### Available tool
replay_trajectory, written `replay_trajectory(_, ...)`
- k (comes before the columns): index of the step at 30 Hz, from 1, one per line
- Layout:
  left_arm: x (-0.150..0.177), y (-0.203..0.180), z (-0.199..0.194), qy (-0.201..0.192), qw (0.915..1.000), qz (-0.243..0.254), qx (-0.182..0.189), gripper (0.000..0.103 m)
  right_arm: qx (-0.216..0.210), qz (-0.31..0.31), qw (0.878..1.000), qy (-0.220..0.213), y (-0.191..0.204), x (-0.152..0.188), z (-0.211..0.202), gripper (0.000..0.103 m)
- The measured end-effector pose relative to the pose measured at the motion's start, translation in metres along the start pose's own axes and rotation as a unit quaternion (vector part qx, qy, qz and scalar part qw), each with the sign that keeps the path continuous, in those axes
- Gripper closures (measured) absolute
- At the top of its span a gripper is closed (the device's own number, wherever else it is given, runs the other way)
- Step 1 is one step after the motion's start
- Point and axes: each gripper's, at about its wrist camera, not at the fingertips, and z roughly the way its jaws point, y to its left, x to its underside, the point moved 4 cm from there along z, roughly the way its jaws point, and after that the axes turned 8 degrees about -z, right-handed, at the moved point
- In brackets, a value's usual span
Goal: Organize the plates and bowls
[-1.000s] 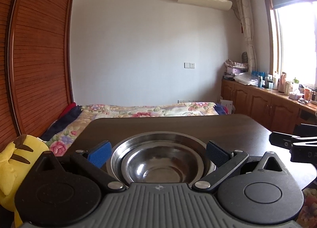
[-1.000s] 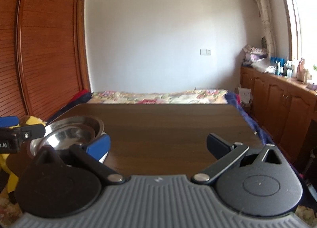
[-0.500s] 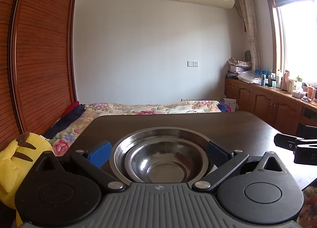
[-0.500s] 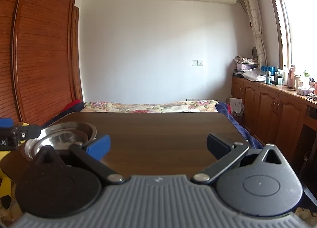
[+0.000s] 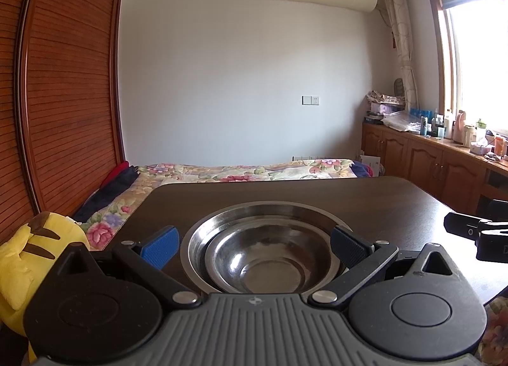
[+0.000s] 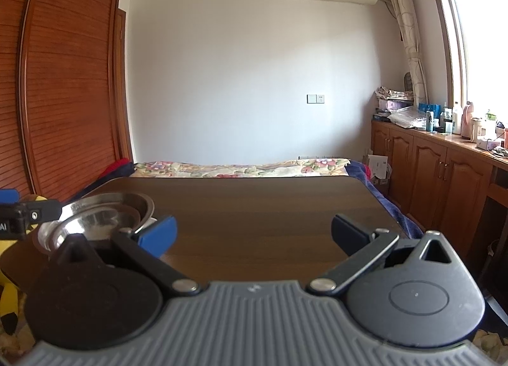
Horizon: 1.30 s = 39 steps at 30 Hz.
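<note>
Two nested steel bowls [image 5: 270, 248] sit on the dark wooden table [image 5: 285, 191], the smaller inside the larger. My left gripper [image 5: 254, 247] is open, its blue pads on either side of the bowls' near rim without touching. In the right wrist view the bowls [image 6: 98, 220] stand at the table's left front corner. My right gripper [image 6: 252, 234] is open and empty over the table's [image 6: 270, 204] front middle. One of its fingers shows at the right edge of the left wrist view [image 5: 476, 232].
A yellow plush toy [image 5: 35, 248] lies left of the table. A bed with a floral cover [image 5: 247, 170] lies beyond the far edge. Wooden cabinets [image 6: 444, 175] with bottles run along the right wall, a louvered wardrobe [image 5: 63, 111] along the left.
Both views have tilted slightly upward and pulled back a little; the bowls sit lower in the left wrist view. The bowls have not moved, and both grippers stay open.
</note>
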Motion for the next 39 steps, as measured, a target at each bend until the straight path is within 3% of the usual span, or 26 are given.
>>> replay_trajectory(39,0.0011,0.0007,-0.0002,0.002,1.0,0.004,0.001,0.0,-0.001,-0.001,1.0,0.004,0.0002,0.0015,0.0002,0.0)
